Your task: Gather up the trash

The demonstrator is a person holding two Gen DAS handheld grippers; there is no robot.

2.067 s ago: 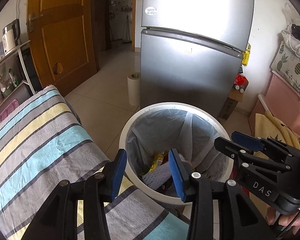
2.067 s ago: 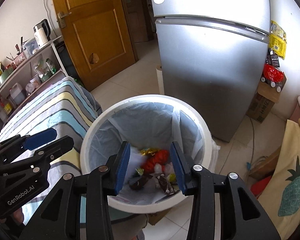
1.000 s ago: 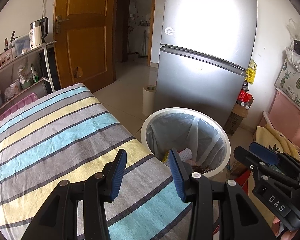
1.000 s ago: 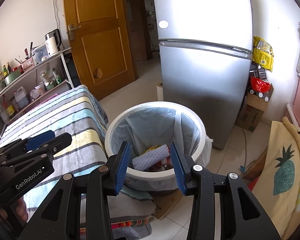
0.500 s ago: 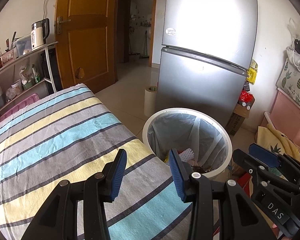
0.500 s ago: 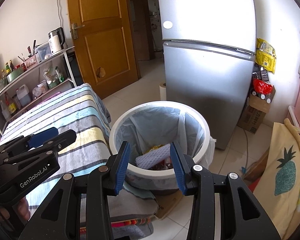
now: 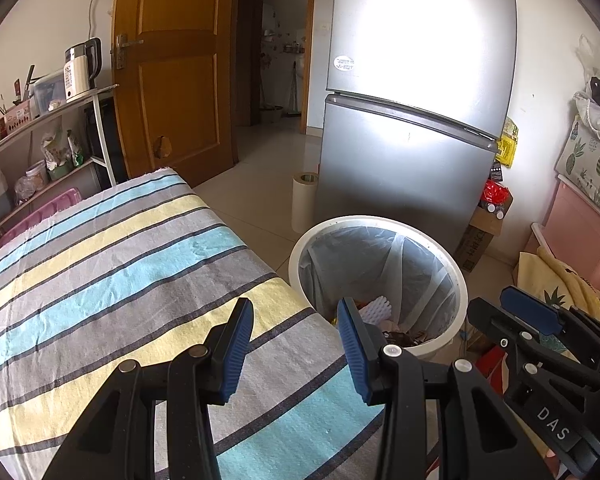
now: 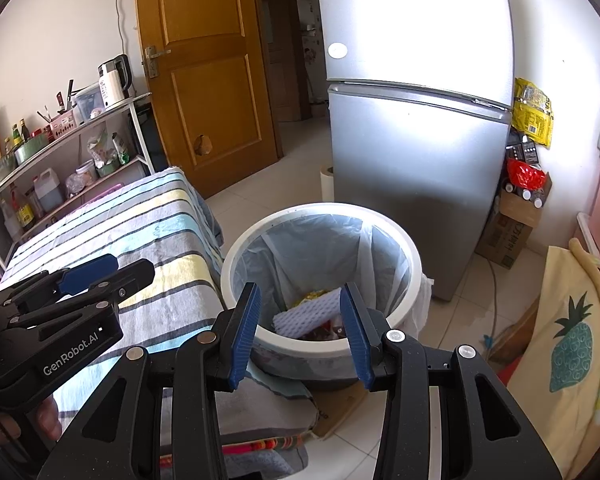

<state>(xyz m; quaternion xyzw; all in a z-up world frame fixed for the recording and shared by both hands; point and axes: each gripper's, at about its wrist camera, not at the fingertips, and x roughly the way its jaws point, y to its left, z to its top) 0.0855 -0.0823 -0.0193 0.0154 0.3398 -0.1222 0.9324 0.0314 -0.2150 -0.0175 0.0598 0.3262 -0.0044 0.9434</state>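
A white round trash bin [image 7: 458,280] with a clear liner stands on the floor beside the table; it also shows in the right wrist view [image 8: 244,248]. Inside lie a white sponge-like pad [image 8: 308,314] and mixed wrappers [image 7: 400,334]. My left gripper [image 7: 296,354] is open and empty above the striped tablecloth [image 7: 100,264] near the table's corner. My right gripper [image 8: 300,330] is open and empty, above the bin's near rim. Each gripper shows in the other's view: the right one [image 7: 540,360], the left one [image 8: 72,292].
A silver fridge [image 7: 412,120] stands behind the bin, with a paper roll [image 7: 304,200] on the floor beside it. A wooden door [image 7: 172,80] and a shelf rack [image 8: 60,148] are at left. Boxes [image 8: 508,224] and pineapple-print fabric [image 8: 572,344] are at right.
Both grippers have drawn back and up from the bin. The left one has moved from over the bin to over the table. The white pad now lies in the bin.
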